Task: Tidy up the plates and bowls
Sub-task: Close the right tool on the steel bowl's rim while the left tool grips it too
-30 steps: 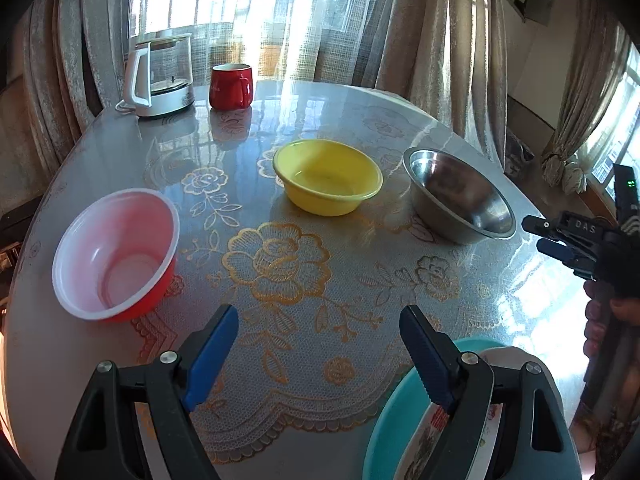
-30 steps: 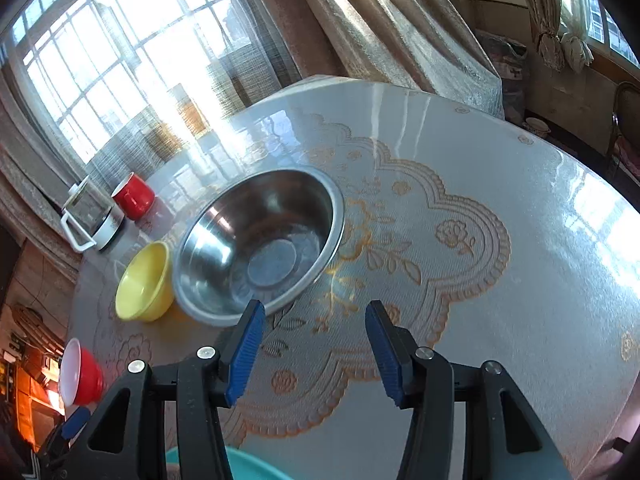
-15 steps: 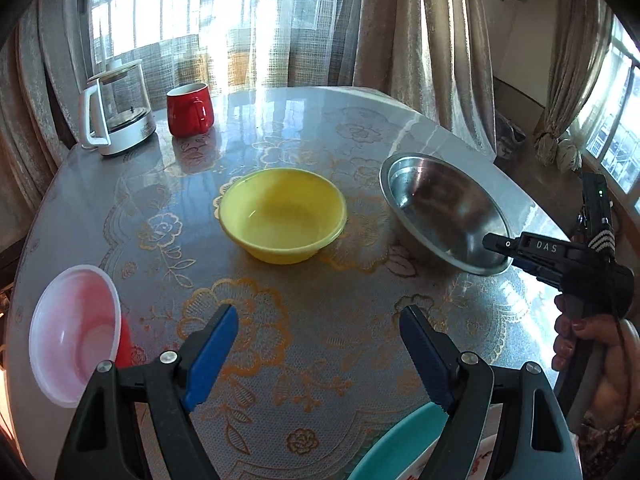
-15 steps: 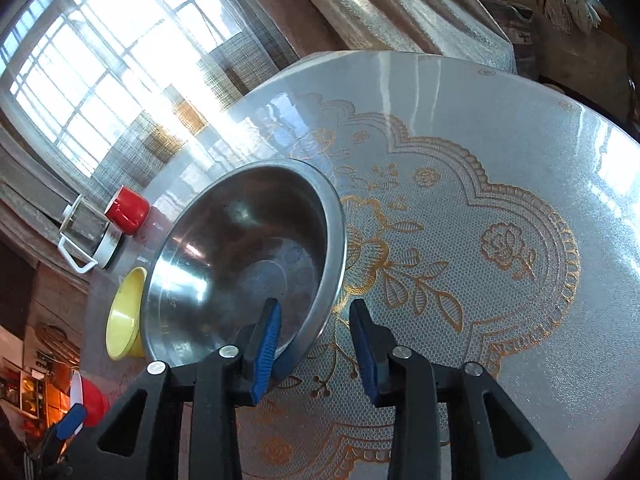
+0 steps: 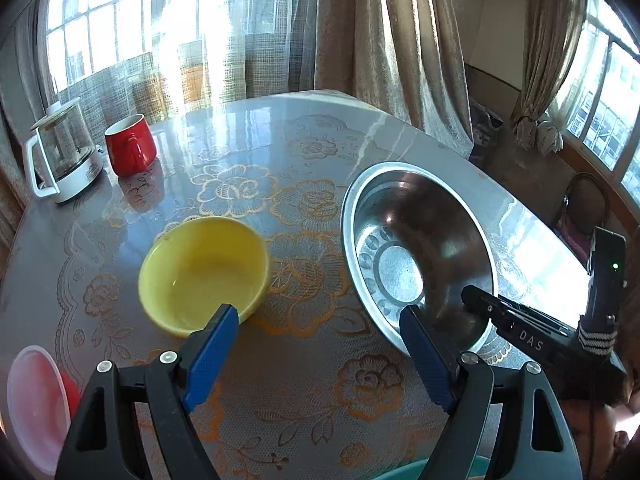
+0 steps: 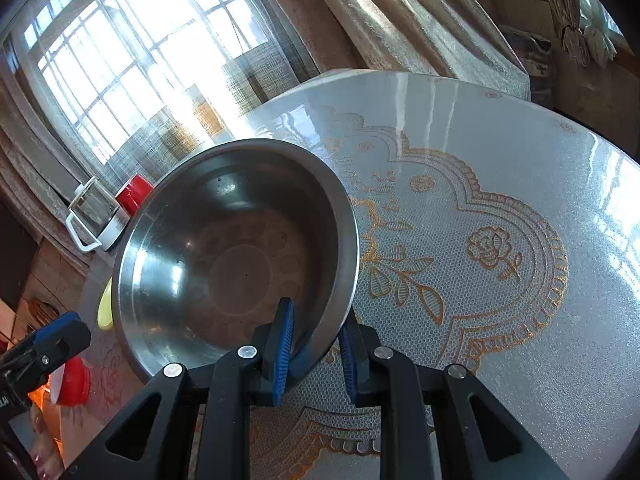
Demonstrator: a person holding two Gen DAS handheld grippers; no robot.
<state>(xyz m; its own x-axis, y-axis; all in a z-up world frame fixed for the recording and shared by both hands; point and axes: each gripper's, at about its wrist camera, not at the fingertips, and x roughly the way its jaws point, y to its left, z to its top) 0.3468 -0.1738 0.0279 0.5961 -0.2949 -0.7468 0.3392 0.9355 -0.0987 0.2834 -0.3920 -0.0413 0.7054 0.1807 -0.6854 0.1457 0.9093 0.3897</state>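
A steel bowl [image 6: 224,264] sits tilted on the round table, its near rim between the blue pads of my right gripper [image 6: 316,320]. One pad is inside the bowl and one outside, and the jaws are closing onto the rim. The left wrist view shows that gripper [image 5: 476,300] at the steel bowl's [image 5: 404,248] near right edge. My left gripper [image 5: 318,316] hangs open and empty above the tablecloth, its left pad just in front of a yellow bowl [image 5: 204,272]. A red bowl with a white inside [image 5: 36,400] lies at the far left.
A glass kettle [image 5: 60,156] and a red mug [image 5: 130,144] stand at the table's back left. A teal plate edge [image 5: 400,474] shows at the bottom, under my left gripper. Curtains and windows ring the table [image 5: 400,152], and a chair [image 5: 584,204] stands to the right.
My right gripper came down onto the steel bowl's rim and its jaws narrowed around it; the bowl tipped up. My left gripper swung right, from the red bowl toward the yellow and steel bowls.
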